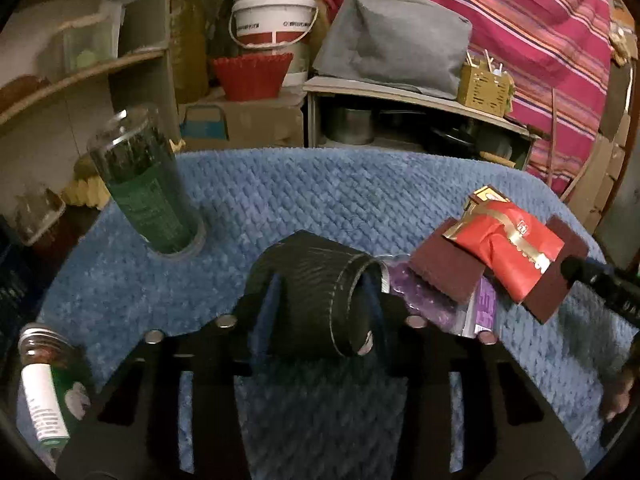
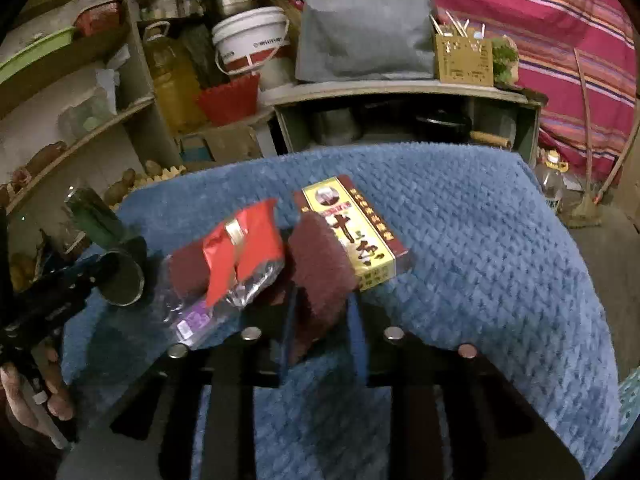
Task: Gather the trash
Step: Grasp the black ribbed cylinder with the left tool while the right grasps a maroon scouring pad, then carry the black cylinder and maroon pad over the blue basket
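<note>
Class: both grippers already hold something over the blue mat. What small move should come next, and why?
Probably lift both loads clear. The left gripper is shut on the black paper cup, the right gripper on a maroon scouring pad. No bin shows, so where to carry them is unclear.

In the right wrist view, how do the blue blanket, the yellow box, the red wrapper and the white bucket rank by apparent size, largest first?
1. blue blanket, by far the largest.
2. yellow box.
3. red wrapper, close to the box, so this order is unsure.
4. white bucket; it stands farther from the camera, so its true size may be larger.
</note>
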`<state>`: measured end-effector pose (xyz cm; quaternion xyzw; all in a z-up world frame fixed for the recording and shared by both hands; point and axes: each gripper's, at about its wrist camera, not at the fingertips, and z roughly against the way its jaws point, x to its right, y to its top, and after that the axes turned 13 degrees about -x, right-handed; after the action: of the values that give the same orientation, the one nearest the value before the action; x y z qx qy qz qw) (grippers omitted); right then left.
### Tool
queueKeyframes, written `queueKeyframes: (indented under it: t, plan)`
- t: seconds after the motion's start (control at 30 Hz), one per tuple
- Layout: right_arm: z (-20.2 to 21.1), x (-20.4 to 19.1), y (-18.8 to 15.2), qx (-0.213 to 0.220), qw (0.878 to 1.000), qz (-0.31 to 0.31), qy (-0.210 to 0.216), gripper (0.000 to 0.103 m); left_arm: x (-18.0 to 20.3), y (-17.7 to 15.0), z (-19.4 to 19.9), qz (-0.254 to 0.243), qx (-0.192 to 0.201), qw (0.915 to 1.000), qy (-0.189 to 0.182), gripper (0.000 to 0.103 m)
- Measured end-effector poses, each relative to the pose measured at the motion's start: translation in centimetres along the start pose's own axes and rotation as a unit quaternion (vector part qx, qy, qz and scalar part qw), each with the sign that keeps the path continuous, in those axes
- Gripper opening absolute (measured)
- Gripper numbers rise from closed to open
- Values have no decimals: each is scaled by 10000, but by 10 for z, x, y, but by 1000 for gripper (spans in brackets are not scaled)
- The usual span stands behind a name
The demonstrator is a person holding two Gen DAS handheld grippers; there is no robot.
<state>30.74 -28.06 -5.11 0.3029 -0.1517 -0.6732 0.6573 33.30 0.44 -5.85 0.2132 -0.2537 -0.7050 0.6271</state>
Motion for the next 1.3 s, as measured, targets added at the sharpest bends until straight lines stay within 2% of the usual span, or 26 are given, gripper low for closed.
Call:
queueKeyframes:
  t: [0.13,0.4,0.5,0.73,1.03,1.3]
  plan:
    - [15,-1,-2,146,9998,57,-77,16,2,-3,9,-54,71,9999,104,23]
    - [39,5,-9,322,9991,111,-271,15,-1,-14,33,2,178,9997,143,12]
    - [52,8,-11,406,9983,146,-380,15,-1,-15,46,-6,271,9996,110,3]
    - [86,23,-24,610,9969,70,-500,15,13,-20,71,-81,382,9992,63,2]
    - [135,54,-48,786,9936,30,-816,15,67,-25,105,-346,612,9969,-344,2]
    - [186,119,-80,900,9886,-383,-1148,15,147,-27,116,-644,637,9923,-840,2]
